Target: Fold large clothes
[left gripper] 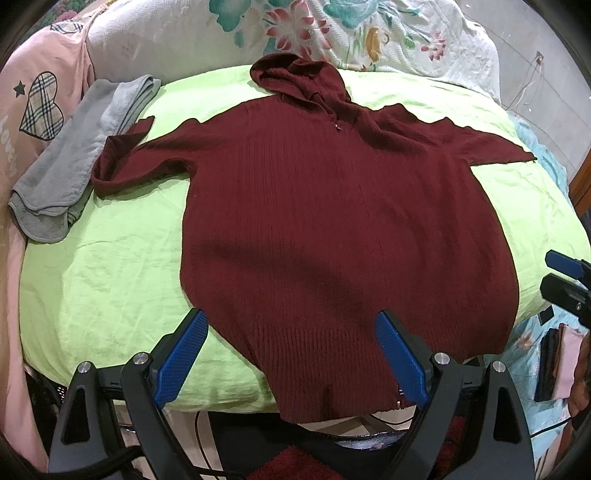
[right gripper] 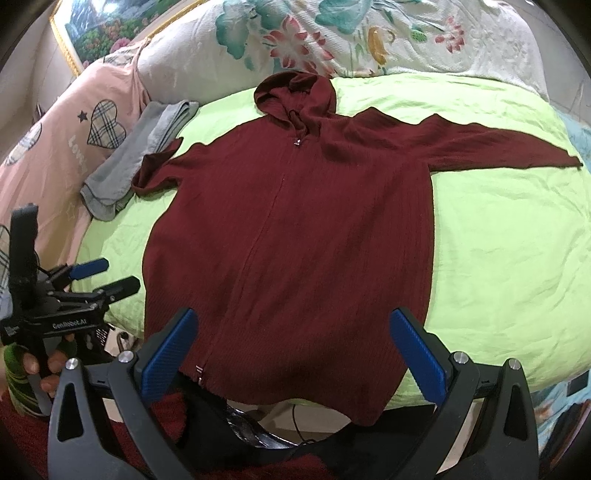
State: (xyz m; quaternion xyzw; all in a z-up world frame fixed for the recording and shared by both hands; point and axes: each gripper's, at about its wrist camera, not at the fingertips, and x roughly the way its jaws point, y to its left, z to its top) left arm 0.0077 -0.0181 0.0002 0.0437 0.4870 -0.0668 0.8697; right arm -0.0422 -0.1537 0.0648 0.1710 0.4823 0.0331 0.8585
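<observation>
Dark red ribbed-knit hooded zip sweater [left gripper: 332, 221] spread flat, front up, on a lime-green wrinkled sheet [left gripper: 110, 280] covering a rounded surface; hood toward the far side, sleeves out to either side, hem hanging over the near edge. Folded grey cloth [left gripper: 74, 162] beside the left sleeve, touching its cuff. Beyond, white quilt with printed flowers [left gripper: 295, 29]; to the left, pink bedding with plaid hearts [left gripper: 40, 107]. Gilt-framed picture [right gripper: 96, 29] on the wall.

Left gripper [left gripper: 291, 354] gaping wide above the hem, holding nothing. Right gripper [right gripper: 295, 354] likewise spread, empty.
</observation>
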